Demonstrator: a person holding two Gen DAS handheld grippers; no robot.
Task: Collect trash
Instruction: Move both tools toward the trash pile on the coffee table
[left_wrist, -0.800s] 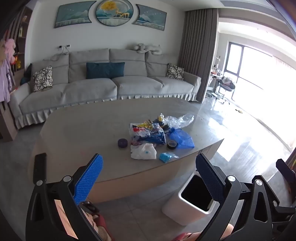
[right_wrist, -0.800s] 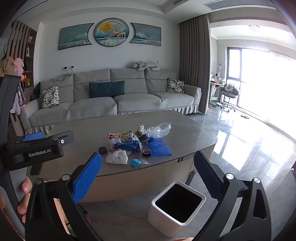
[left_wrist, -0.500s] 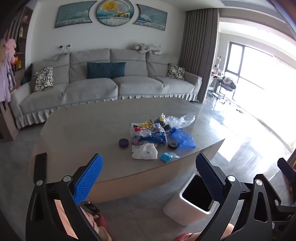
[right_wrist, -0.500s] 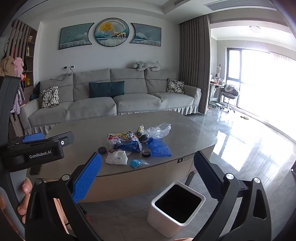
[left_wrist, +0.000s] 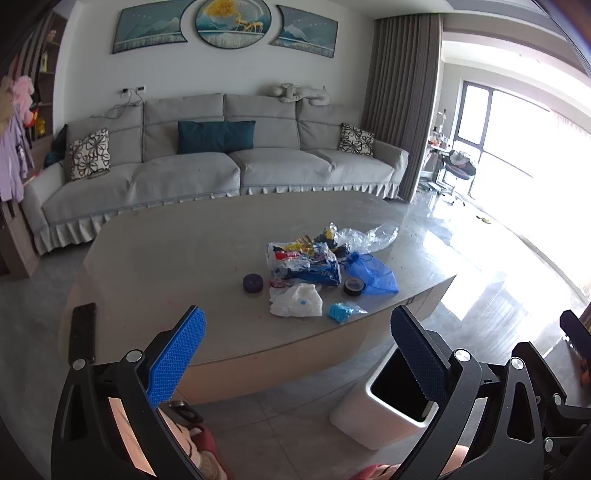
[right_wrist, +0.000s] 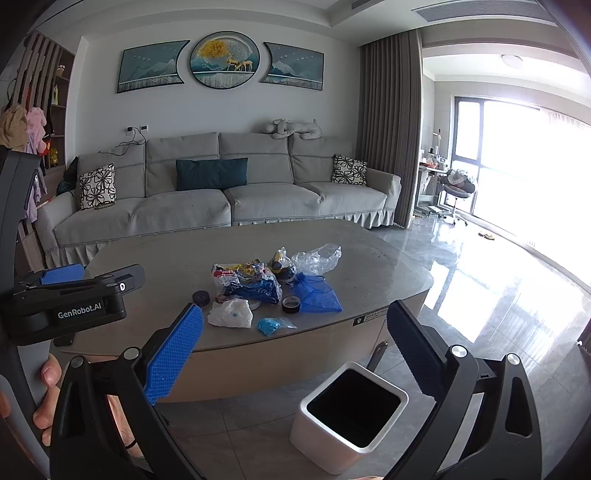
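Note:
A heap of trash lies on the coffee table (left_wrist: 166, 266): a colourful wrapper bag (left_wrist: 303, 262), a clear plastic bag (left_wrist: 365, 236), a blue mesh pouch (left_wrist: 376, 275), a white crumpled wad (left_wrist: 295, 301), a small blue wad (left_wrist: 340, 312), a black tape roll (left_wrist: 354, 286) and a dark round lid (left_wrist: 253, 283). The same heap shows in the right wrist view (right_wrist: 258, 286). A white square bin (right_wrist: 349, 410) stands open on the floor before the table. My left gripper (left_wrist: 295, 354) and right gripper (right_wrist: 293, 349) are both open and empty, short of the table.
A black phone (left_wrist: 83, 328) lies at the table's near left corner. A grey sofa (left_wrist: 221, 170) stands behind the table. The left gripper's body (right_wrist: 70, 302) shows at the left of the right wrist view. Glossy floor runs right toward a bright window (right_wrist: 517, 166).
Both views have crept slightly toward the table. The grippers stay open and the trash has not moved.

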